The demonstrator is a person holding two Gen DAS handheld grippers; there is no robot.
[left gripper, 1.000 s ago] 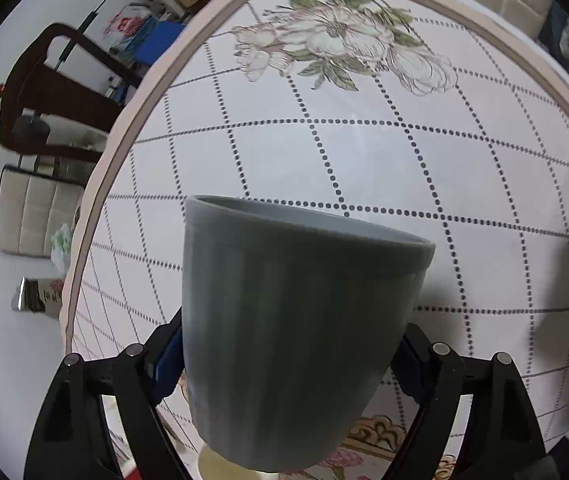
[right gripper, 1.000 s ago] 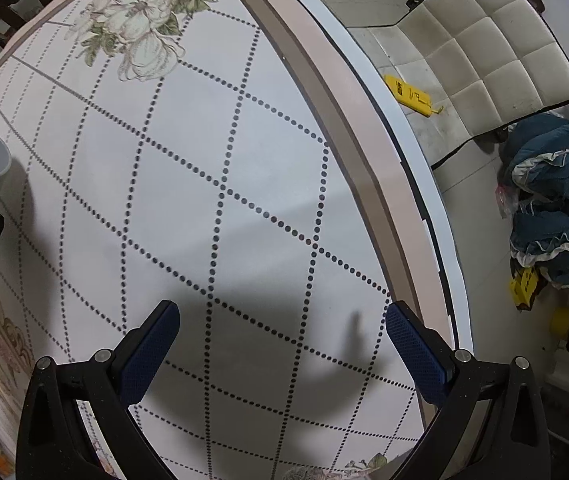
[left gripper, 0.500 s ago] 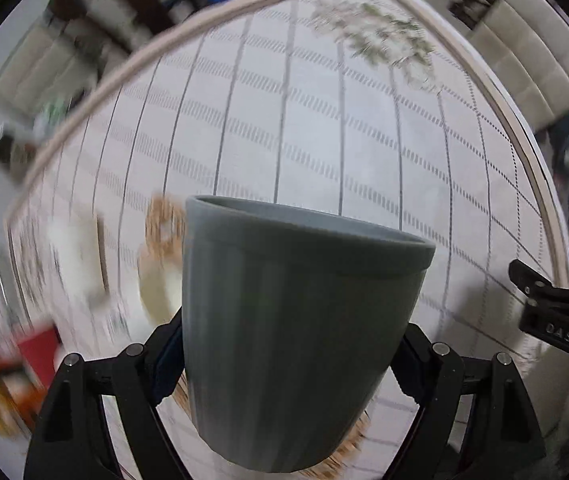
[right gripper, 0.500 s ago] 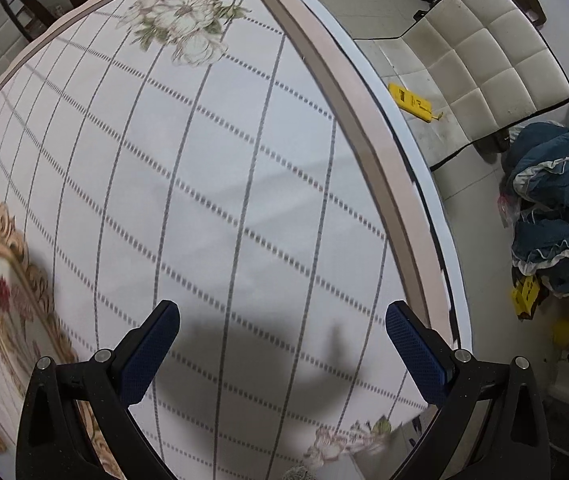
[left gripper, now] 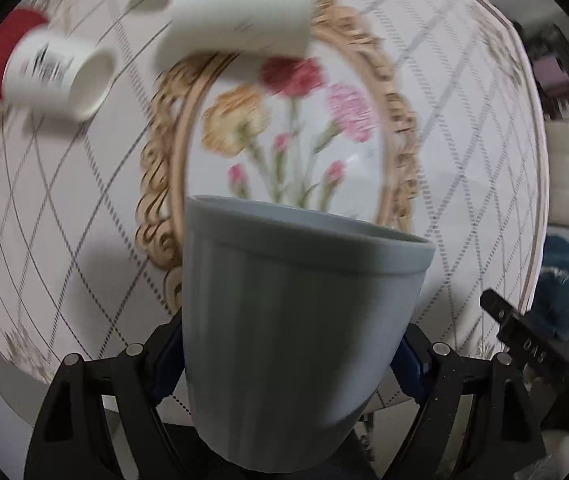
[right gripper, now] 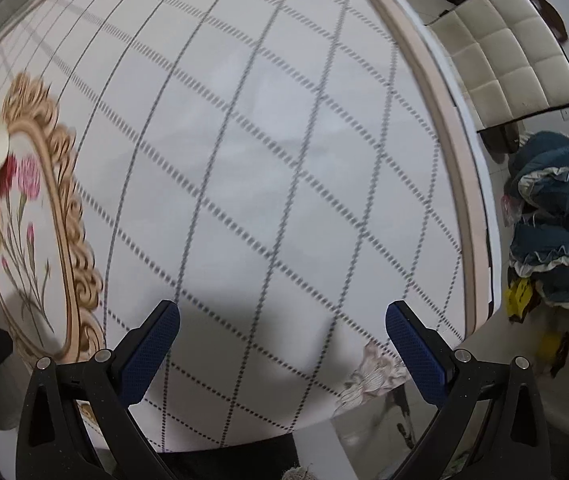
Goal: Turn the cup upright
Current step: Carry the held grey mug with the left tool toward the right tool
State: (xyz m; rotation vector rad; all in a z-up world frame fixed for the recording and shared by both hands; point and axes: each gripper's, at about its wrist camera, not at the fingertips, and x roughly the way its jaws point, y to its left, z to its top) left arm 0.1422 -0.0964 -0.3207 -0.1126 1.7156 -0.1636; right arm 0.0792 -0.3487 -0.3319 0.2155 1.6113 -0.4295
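My left gripper [left gripper: 290,364] is shut on a grey-blue ribbed cup [left gripper: 296,332], gripping its lower body from both sides. The cup's open rim points away from the camera, above the table's flower medallion [left gripper: 284,140]. The view is blurred by motion. My right gripper [right gripper: 282,344] is open and empty above the white checked tablecloth [right gripper: 284,140] near the table's front edge. A piece of the right gripper shows at the left wrist view's right edge [left gripper: 524,344].
Two white cups lie on their sides at the far end: one [left gripper: 240,16] by the medallion's top, one [left gripper: 56,76] with a red part to the left. A white padded chair [right gripper: 504,64] and blue cloth [right gripper: 556,220] lie beyond the table's right edge.
My left gripper has swung round with the cup, from facing the far flower print to facing the central medallion and the lying cups. The right gripper has drawn back toward the table's front edge.
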